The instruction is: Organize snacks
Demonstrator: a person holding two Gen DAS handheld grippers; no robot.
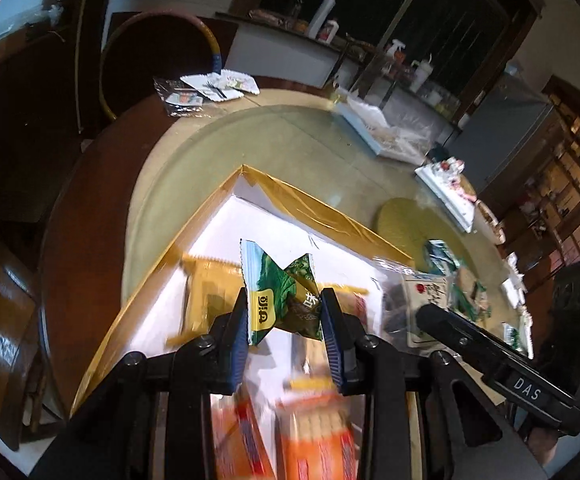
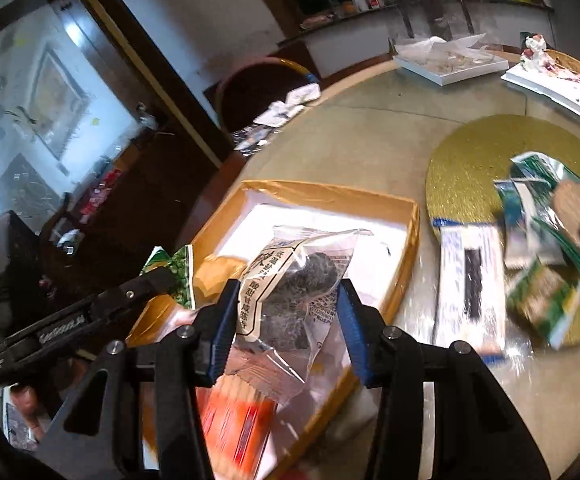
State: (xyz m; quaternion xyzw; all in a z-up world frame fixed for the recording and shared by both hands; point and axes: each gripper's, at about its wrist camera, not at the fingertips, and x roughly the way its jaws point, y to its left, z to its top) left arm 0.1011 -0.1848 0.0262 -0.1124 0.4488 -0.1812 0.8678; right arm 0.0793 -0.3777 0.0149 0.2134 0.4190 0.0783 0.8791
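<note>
Over the bench's box [image 1: 329,216], each hand-held gripper pinches a light, crinkly packet: left [image 1: 284,312] green pack [image 1: 282,292], right [image 2: 286,300] clear bag [image 2: 293,276].

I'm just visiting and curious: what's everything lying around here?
green packet: one, green-yellow, in left gripper above box
clear packet: one, see-through with dark contents, in right gripper
box: one, yellow-rimmed, white inside, on table
orange packets: at least two, in box
round mat: one, gold, right of box
loose packets: several, green-white, on mat
table: one, round
left gripper: black, blue pads
right gripper: same
</note>
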